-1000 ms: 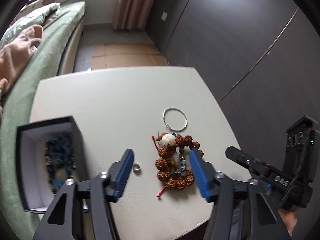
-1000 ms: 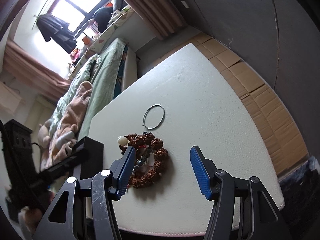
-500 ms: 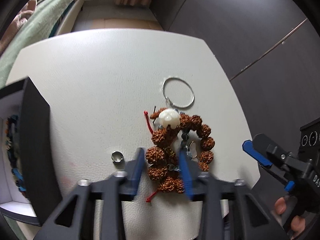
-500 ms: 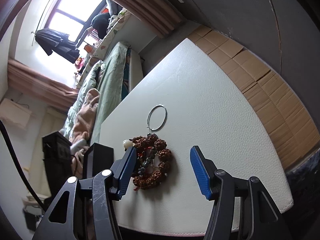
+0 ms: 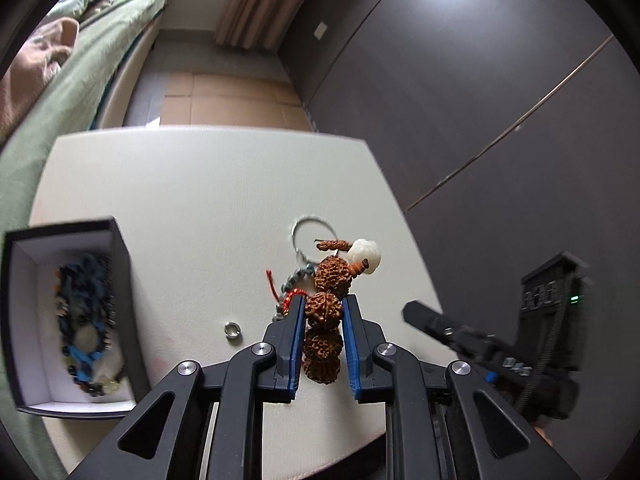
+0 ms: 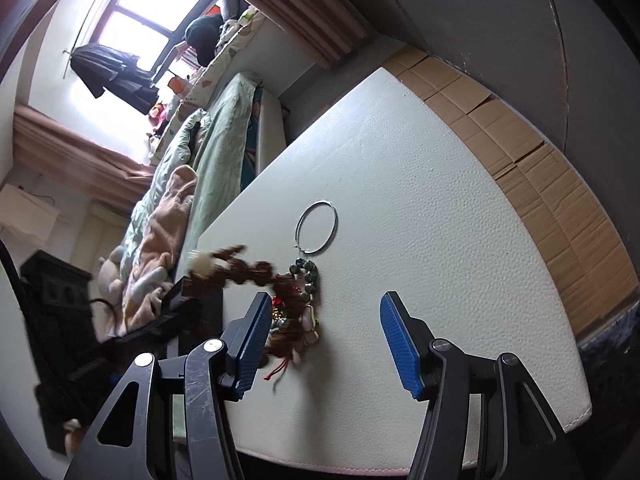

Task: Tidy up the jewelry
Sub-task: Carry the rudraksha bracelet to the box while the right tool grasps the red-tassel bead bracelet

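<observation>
My left gripper is shut on the brown seed bead bracelet and holds it lifted above the white table. A white bead hangs at the bracelet's far end. The bracelet appears blurred in the right wrist view. On the table lie a silver hoop, a grey-green bead strand, a red cord and a small silver ring. My right gripper is open and empty, just right of the remaining jewelry pile.
An open black box with a white lining holds blue beaded jewelry and stands at the table's left. A bed with green covers lies left of the table. A dark wardrobe wall stands to the right.
My left gripper closed on the brown bead bracelet and lifted it off the table. The right gripper stayed open and shifted little.
</observation>
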{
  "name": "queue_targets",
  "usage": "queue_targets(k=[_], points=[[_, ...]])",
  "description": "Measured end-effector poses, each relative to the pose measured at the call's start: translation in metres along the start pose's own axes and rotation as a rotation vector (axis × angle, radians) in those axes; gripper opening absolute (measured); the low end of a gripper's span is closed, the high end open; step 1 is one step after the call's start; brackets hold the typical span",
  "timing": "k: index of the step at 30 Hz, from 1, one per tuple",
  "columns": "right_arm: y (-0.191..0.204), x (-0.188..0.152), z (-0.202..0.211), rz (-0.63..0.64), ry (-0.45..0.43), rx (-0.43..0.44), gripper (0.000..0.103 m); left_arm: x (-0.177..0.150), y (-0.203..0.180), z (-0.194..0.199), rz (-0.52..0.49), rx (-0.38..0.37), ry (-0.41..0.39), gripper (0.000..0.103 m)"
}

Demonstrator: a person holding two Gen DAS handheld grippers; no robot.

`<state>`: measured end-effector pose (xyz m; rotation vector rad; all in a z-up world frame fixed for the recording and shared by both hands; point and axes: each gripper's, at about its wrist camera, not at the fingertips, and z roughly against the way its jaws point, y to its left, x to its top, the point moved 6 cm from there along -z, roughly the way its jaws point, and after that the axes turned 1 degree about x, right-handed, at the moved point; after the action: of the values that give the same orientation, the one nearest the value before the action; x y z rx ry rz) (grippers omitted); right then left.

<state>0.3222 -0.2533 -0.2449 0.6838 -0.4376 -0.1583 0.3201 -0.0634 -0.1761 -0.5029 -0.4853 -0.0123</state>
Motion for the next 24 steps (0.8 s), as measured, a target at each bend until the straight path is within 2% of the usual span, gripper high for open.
queue_targets(k=[5, 8, 12, 15, 17, 24], points=[[0.003, 0.000, -0.002, 0.024, 0.001, -0.021, 0.058, 0.012, 0.009, 0.031, 0.012, 0.013, -0.056, 0.019], [0.009, 0.001, -0.006, 0.034, 0.002, 0.003, 0.058, 0.015, 0.024, 0.048, 0.039, 0.037, -0.086, 0.019], [0.020, 0.001, -0.018, 0.080, 0.021, -0.008, 0.057, 0.013, 0.043, 0.068, 0.064, 0.060, -0.112, 0.019], [0.034, -0.001, -0.031, 0.140, 0.045, -0.038, 0.050, 0.011, 0.057, 0.077, 0.084, 0.071, -0.128, 0.019], [0.043, -0.005, -0.039, 0.178, 0.073, -0.049, 0.039, 0.009, 0.065, 0.082, 0.098, 0.075, -0.133, 0.019], [0.075, -0.012, -0.059, 0.303, 0.138, -0.090, 0.036, 0.002, 0.085, 0.094, 0.138, 0.057, -0.147, 0.019]])
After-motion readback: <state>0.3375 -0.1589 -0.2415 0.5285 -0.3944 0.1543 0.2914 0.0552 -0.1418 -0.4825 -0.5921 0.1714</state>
